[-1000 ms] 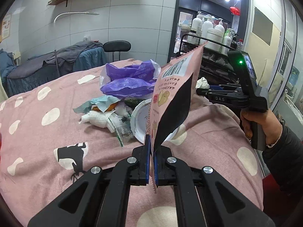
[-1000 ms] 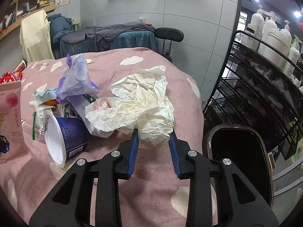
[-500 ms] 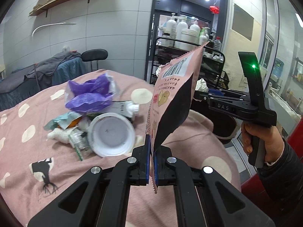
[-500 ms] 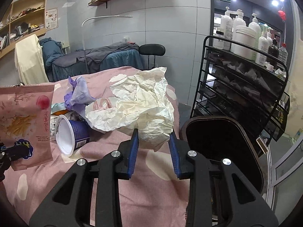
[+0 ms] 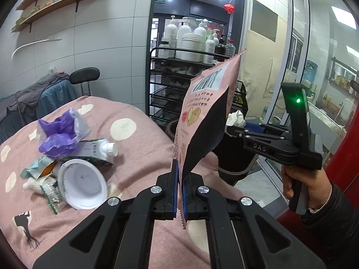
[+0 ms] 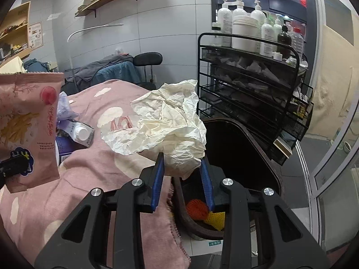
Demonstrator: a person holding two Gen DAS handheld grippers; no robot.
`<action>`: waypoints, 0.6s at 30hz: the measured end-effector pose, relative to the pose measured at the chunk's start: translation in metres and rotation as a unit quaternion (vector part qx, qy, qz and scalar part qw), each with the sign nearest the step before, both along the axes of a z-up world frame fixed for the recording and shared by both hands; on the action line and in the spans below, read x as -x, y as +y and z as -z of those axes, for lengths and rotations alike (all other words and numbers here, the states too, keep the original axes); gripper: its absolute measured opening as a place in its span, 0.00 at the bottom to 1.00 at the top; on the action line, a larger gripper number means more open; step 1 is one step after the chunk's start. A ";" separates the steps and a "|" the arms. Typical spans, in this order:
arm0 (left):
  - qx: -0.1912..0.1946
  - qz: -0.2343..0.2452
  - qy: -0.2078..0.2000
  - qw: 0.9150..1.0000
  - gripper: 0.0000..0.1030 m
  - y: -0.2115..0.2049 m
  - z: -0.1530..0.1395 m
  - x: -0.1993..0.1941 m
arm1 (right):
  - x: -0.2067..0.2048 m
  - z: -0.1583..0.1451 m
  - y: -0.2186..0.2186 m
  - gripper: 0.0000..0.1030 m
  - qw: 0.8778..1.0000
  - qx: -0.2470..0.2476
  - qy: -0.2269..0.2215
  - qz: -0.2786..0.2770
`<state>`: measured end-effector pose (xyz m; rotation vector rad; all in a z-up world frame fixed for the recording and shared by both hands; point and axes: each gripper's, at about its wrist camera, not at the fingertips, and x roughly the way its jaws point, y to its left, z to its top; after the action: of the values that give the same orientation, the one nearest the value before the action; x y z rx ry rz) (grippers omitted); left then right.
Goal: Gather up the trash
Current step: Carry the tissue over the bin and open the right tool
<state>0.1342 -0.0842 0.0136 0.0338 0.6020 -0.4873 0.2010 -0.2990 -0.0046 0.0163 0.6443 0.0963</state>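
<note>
The left hand-held gripper (image 5: pixel 178 192) is pinched shut on the bottom edge of a pink snack bag (image 5: pixel 202 121), which stands upright over the bed (image 5: pixel 139 143). The right hand-held gripper (image 6: pixel 182 179), narrowly open, clamps a crumpled cream paper wad (image 6: pixel 163 125) at the bed's edge, above the open dark trash bin (image 6: pixel 235 139) holding orange and yellow netting (image 6: pixel 202 210). A black wire rack (image 6: pixel 253 85) of bottles crowds the bin's far side. Left on the bed lie a purple plastic bag (image 5: pixel 58 132), a carton (image 5: pixel 96 149) and a white cup (image 5: pixel 82 183).
</note>
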 end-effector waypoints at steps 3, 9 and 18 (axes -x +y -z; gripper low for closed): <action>0.009 0.011 0.007 1.000 0.04 -0.010 -0.002 -0.004 | -0.007 0.013 -0.018 0.31 0.999 -0.011 0.022 0.021; 0.008 0.032 0.009 0.999 0.04 -0.031 -0.006 -0.010 | -0.028 0.048 -0.047 0.32 0.995 -0.024 0.074 0.056; 0.003 0.055 0.021 0.998 0.04 -0.049 -0.003 -0.016 | -0.054 0.087 -0.066 0.33 0.987 -0.025 0.130 0.089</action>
<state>0.1506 -0.1334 0.0171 0.0508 0.6416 -0.5979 0.2549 -0.3648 -0.0912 0.1358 0.8982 -0.0641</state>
